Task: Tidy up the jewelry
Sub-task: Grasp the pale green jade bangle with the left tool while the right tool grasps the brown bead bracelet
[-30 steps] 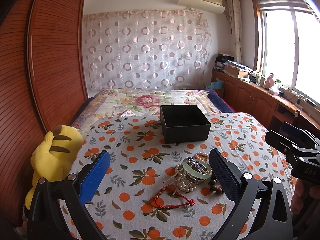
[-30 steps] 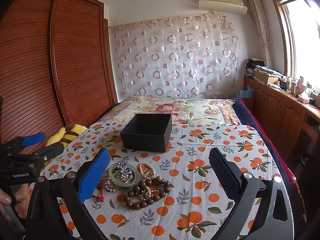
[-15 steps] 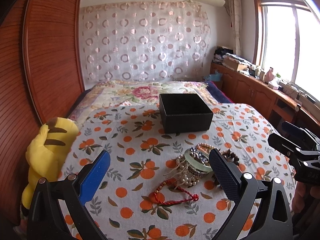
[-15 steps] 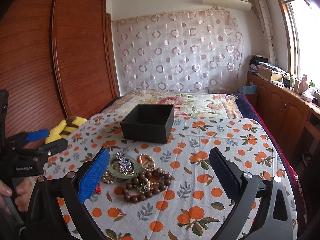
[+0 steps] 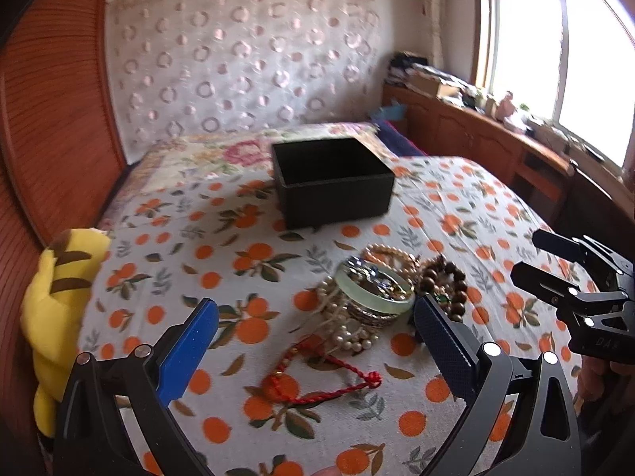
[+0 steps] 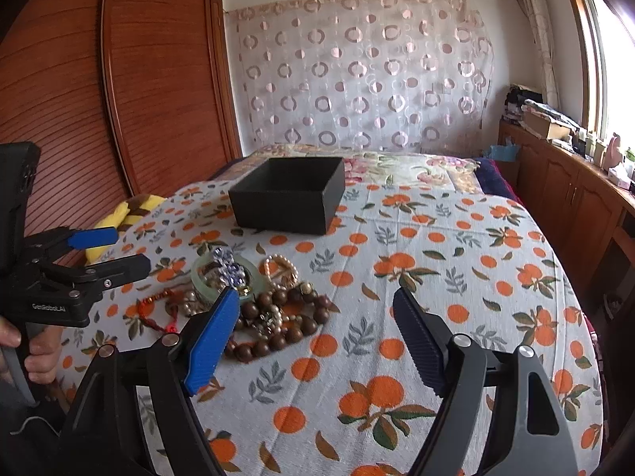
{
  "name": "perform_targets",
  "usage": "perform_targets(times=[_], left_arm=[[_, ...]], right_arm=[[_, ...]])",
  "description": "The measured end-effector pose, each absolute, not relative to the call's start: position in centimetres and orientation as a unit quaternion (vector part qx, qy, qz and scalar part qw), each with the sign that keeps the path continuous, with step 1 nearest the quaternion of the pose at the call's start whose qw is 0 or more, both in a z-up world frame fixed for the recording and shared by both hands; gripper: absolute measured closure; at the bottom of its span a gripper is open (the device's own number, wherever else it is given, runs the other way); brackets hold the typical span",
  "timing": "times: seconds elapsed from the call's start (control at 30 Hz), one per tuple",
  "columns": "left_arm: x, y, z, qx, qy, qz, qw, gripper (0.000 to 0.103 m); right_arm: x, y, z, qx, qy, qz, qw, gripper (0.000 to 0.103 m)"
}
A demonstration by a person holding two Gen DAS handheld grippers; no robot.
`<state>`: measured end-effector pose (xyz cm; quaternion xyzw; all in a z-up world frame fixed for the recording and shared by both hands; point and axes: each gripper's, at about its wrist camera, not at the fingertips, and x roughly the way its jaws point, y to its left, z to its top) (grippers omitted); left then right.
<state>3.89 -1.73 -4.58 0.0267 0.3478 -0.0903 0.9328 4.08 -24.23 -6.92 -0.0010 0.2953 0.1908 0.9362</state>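
The black box (image 5: 333,182) sits open on the orange-print cloth (image 6: 436,277), with nothing visible inside it (its floor is mostly hidden by the near wall). Just in front of it lies the jewelry heap: a pale green bangle (image 5: 375,291) resting on a tangle of pearls (image 5: 349,333), brown wooden beads (image 6: 278,325) beside it, and a red cord (image 5: 329,377) trailing toward the camera. A yellow plush (image 5: 55,297) leans at the cloth's left edge. The left gripper (image 5: 315,343) hovers over the heap, jaws spread wide, holding nothing. The right gripper (image 6: 315,337) is likewise wide open and empty, its blue finger (image 6: 212,343) overlapping the beads in view.
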Motion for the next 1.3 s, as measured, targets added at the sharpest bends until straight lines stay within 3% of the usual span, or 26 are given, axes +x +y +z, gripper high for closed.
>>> perform_targets(times=[0.77,0.93,1.3], left_arm=[[11.8,-7.1,-8.9,0.086,0.447,-0.184,0.871,0.008],[12.4,-7.1,-9.0,0.076,0.455,-0.207,0.863,0.019],[11.4,-6.6,-8.7,0.090,0.451,-0.216,0.861,0.027]], right_arm=[[5.1,-25.4,-8.7,0.002,0.331,0.200,0.922,0.021],[4.9,-25.6,-8.8,0.003,0.332,0.199,0.922,0.021],[4.9,-25.7,-8.9,0.004,0.332,0.200,0.922,0.021]])
